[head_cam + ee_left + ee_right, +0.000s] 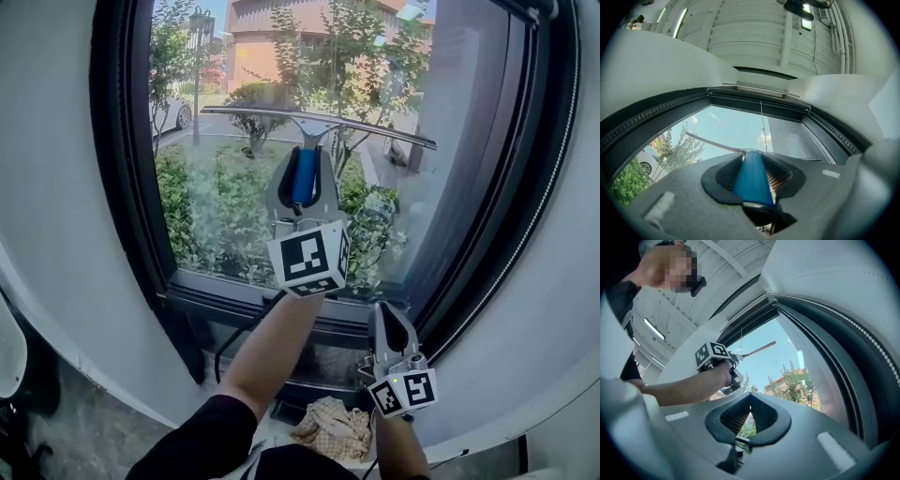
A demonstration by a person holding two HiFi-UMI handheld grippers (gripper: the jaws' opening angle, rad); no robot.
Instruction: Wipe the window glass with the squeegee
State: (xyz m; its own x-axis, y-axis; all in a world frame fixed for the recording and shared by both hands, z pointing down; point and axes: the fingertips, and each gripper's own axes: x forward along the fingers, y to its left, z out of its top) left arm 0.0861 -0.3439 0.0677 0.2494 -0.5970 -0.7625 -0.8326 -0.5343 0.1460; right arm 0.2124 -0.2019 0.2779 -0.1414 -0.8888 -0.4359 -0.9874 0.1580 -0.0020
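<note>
The squeegee has a blue handle and a long thin blade lying across the upper part of the window glass. My left gripper is raised in front of the pane, shut on that handle. In the left gripper view the blue handle is clamped between the jaws and the blade stretches left against the sky. My right gripper hangs low by the bottom right of the frame, jaws shut with nothing in them. In the right gripper view, the right gripper points up at the left gripper.
A dark window frame rings the glass, with a sill below. White wall panels flank both sides. A crumpled beige cloth lies low down near my right arm. Outside are shrubs, trees and a parked car.
</note>
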